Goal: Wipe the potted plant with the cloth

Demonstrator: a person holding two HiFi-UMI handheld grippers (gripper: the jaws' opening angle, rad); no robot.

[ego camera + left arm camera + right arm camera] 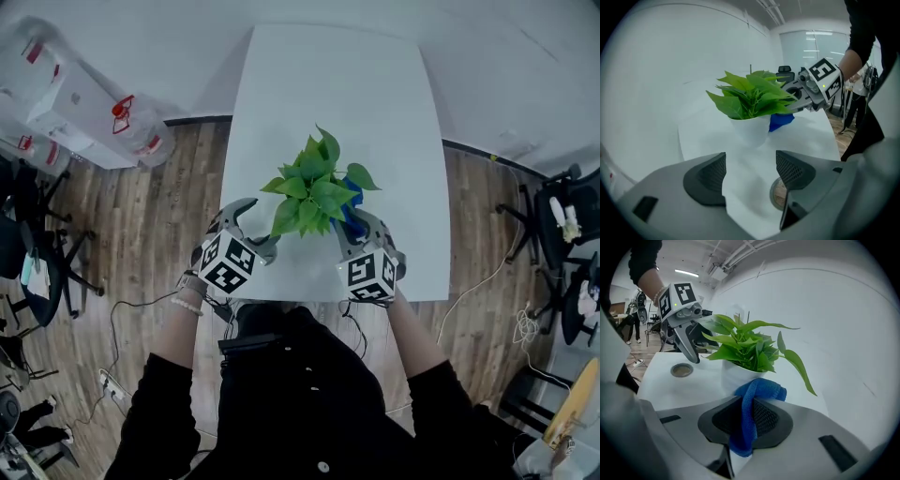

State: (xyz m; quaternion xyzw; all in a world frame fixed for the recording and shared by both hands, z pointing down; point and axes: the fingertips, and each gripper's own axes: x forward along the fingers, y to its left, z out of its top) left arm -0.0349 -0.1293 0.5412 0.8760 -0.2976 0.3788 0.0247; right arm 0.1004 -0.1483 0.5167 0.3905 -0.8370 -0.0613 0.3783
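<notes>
Potted plant (312,192) in a white pot (751,131) stands near the front edge of the white bench (375,94). Broad bench top runs beyond it to the far edge. Left tool (751,168) has its jaws apart with only bench top between them, just short of the pot. Right tool (746,420) is clamped on the blue cloth (758,391), which is bunched right beside the pot under the leaves; contact unclear. A round grommet (682,370) is set in the bench by the left tool.

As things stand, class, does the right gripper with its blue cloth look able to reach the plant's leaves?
Probably yes. The right gripper grips the blue cloth just beside the white pot, and nothing stands between cloth and leaves. The left gripper is open on the far side.
</notes>
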